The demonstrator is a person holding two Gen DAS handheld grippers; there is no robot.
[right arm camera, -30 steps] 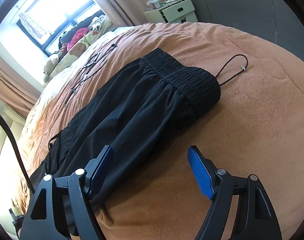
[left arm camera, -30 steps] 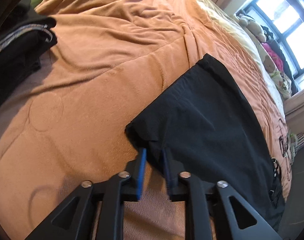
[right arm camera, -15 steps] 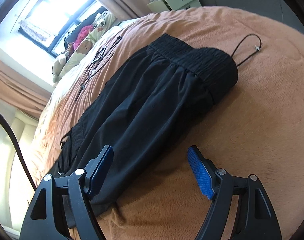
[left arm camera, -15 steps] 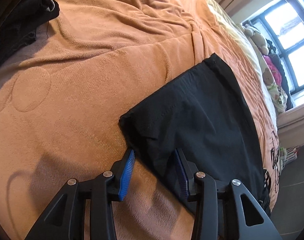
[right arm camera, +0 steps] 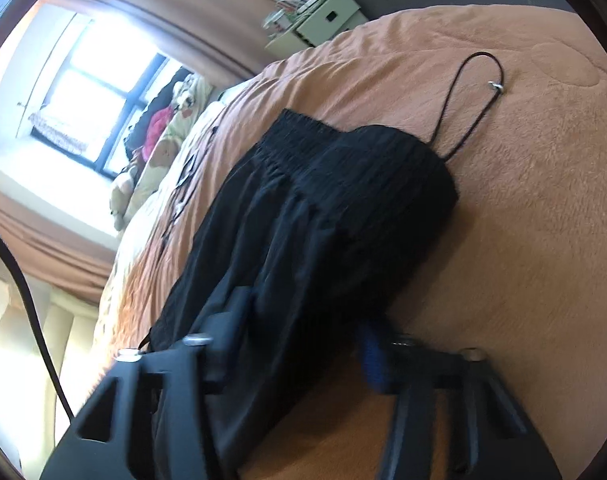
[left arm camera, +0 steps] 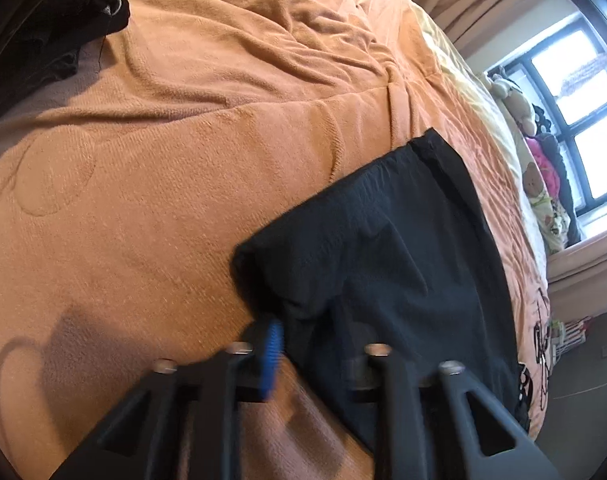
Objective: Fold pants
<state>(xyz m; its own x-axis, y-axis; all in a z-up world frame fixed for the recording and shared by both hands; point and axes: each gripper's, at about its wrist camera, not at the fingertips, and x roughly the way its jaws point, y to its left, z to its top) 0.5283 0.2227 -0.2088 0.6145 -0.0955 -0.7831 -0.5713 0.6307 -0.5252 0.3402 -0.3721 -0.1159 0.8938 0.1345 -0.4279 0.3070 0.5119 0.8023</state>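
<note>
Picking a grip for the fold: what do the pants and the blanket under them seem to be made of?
Pants: thin black woven cloth, matte, probably synthetic; fine creases, gathered elastic waistband.
Blanket: orange fleece or plush; fuzzy nap, soft rounded wrinkles.

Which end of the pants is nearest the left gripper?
The hem end, plain flat fabric, lies at the left gripper. The gathered elastic waistband with its drawstring lies ahead of the right gripper.
</note>
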